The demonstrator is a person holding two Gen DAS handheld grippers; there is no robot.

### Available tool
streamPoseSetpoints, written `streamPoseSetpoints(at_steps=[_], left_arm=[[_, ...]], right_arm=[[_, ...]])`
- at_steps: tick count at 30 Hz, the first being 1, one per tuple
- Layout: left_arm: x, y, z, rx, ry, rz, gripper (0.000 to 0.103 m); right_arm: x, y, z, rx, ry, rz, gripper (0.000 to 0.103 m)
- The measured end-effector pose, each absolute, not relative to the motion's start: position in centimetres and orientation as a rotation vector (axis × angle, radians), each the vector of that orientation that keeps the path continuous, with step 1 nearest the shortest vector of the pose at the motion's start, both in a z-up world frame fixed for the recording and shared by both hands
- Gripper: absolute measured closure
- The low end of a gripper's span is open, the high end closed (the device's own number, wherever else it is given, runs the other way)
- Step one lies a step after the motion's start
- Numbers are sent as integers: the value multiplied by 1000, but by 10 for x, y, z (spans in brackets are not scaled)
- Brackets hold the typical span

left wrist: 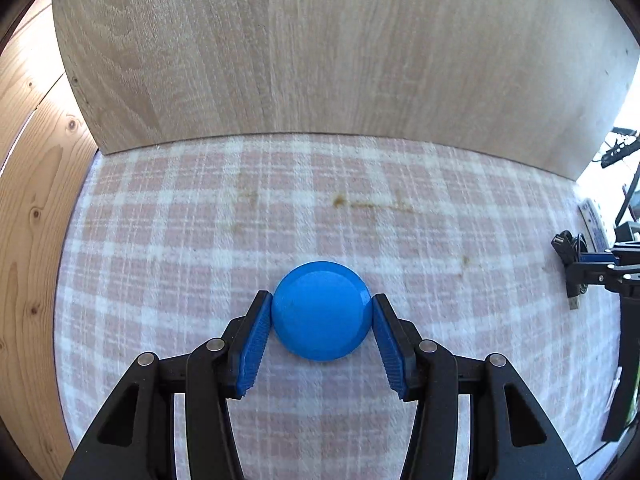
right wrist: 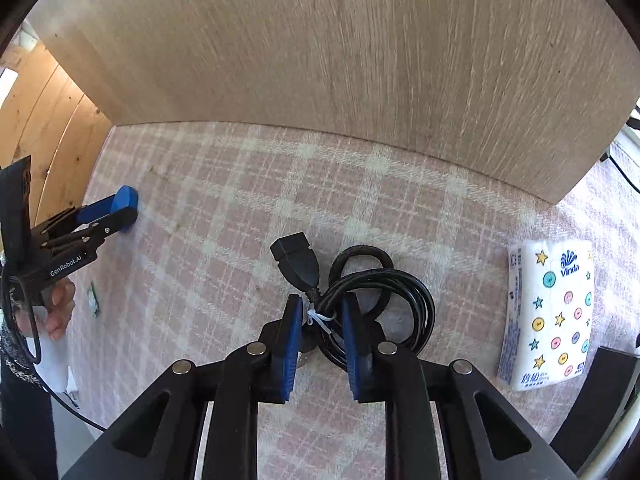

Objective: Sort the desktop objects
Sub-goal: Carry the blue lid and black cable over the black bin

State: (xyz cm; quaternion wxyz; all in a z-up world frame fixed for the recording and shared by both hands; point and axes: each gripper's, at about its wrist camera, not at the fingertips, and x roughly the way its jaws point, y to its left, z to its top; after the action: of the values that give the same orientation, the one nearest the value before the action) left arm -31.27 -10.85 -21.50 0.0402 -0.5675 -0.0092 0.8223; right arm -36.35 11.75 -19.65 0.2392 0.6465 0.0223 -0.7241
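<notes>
Desktop objects are being sorted two at a time here. The right hand-held gripper (right wrist: pixel 318 322) has its jaws drawn narrow around the tied middle of a coiled black cable (right wrist: pixel 362 292), the pads on either side of the bundle and seemingly pressing it — the cable lies on the checked cloth (right wrist: pixel 240 208) over the table, its plug end pointing away. The left hand-held gripper (left wrist: pixel 322 304) stands wide, its two blue pads touching opposite sides of a round blue lid (left wrist: pixel 321 311) that sits flat on the cloth; in the right wrist view the lid looks pinched between them.

The step in hand looks like pickup of both things. Next, I judge, each must be lifted straight off the cloth and carried to its place, which is not in view.

Room is fair: a pale wooden panel (right wrist: pixel 340 48) walls off the far edge, a tissue pack (right wrist: pixel 548 316) lies well right of the cable, and open cloth separates the two grippers.
</notes>
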Motion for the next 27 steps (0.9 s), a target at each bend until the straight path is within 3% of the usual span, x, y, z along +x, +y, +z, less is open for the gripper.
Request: streamPoseSetpoints(at_steps=[14,27], left_arm=[[-212,-43,-193,-1698,-18,2448,49],[-141,-23,-86,-1522,96,2469,49]], right_arm=[[-252,150,-178,1724,-100,-1912,89],[-176,195,-90,1498,-198,-2001,89]])
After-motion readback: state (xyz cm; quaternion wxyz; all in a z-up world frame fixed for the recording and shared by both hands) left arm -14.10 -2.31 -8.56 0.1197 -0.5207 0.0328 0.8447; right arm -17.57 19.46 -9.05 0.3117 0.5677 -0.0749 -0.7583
